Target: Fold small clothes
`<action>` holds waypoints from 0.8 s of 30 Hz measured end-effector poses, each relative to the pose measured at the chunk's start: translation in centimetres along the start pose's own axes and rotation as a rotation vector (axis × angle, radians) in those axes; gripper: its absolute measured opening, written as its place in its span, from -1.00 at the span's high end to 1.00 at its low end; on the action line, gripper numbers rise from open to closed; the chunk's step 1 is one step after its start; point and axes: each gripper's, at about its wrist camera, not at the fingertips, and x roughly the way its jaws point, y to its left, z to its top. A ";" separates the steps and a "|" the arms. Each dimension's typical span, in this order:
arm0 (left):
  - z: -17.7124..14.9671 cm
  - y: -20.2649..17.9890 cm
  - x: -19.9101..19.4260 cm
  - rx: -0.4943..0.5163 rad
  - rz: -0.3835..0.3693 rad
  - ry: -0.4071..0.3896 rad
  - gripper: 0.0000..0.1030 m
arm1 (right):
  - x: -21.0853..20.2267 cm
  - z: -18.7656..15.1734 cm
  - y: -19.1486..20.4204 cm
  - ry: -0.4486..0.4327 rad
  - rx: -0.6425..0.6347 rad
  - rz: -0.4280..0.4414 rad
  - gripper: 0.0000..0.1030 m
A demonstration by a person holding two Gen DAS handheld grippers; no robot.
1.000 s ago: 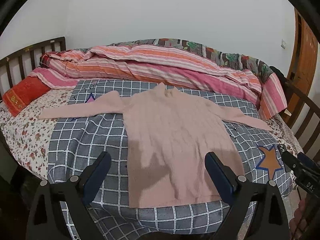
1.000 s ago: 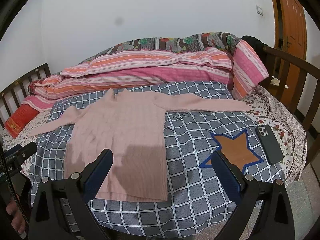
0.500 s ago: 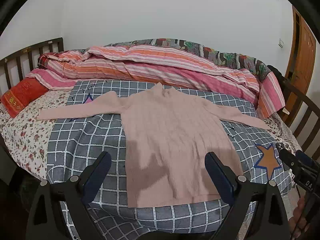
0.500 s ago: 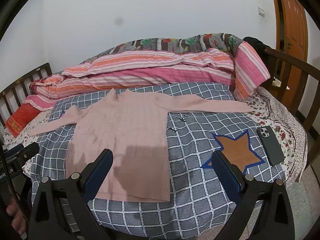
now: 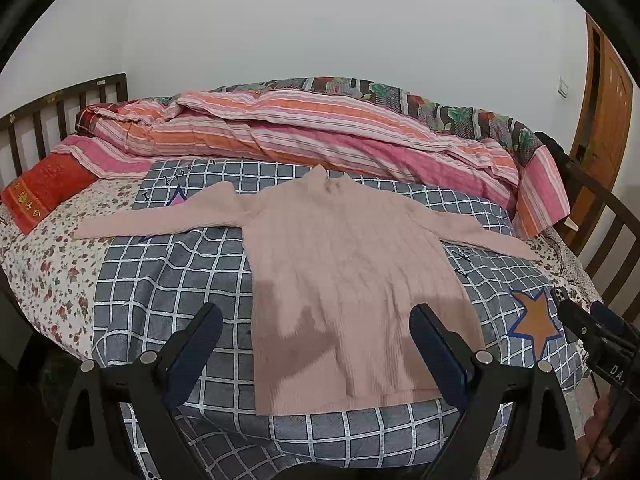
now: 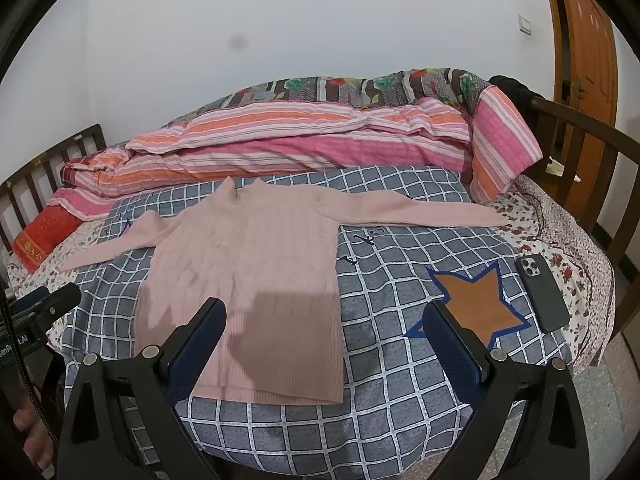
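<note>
- Covering the bed (image 5: 48, 280), a grey checked blanket (image 5: 160, 280) carries the pink sweater (image 5: 340, 280), flat, sleeves spread.
- Striped quilt (image 5: 320, 132) bunched behind it, along the wall.
- Left gripper (image 5: 316, 344) hovers above the hem, fingers spread, empty.
- Right gripper (image 6: 324, 344) likewise spread wide, holding nothing.
- Phone (image 6: 542, 292) lies beside the orange star patch (image 6: 476, 304).

From my feeds, the phone (image 5: 558, 294) is half hidden behind the right gripper (image 5: 592, 330), and the red cushion's (image 6: 44, 238) gold lettering stays unreadable.
</note>
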 end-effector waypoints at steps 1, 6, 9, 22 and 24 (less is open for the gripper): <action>0.0 0.0 0.0 0.000 -0.001 0.000 -0.84 | 0.0 0.0 0.0 -0.001 0.001 0.000 -0.89; 0.3 -0.1 0.0 0.000 -0.001 -0.003 -0.84 | 0.2 0.0 0.2 0.006 0.000 -0.001 -0.89; 0.3 -0.1 -0.1 0.003 0.000 -0.006 -0.84 | 0.2 0.0 0.3 0.006 0.001 0.001 -0.89; 0.3 0.0 -0.1 0.005 -0.002 -0.008 -0.84 | 0.4 0.1 0.2 0.007 -0.006 -0.006 -0.89; 0.4 0.1 -0.1 0.014 -0.002 -0.009 -0.84 | 0.4 0.1 0.3 0.000 -0.009 -0.011 -0.89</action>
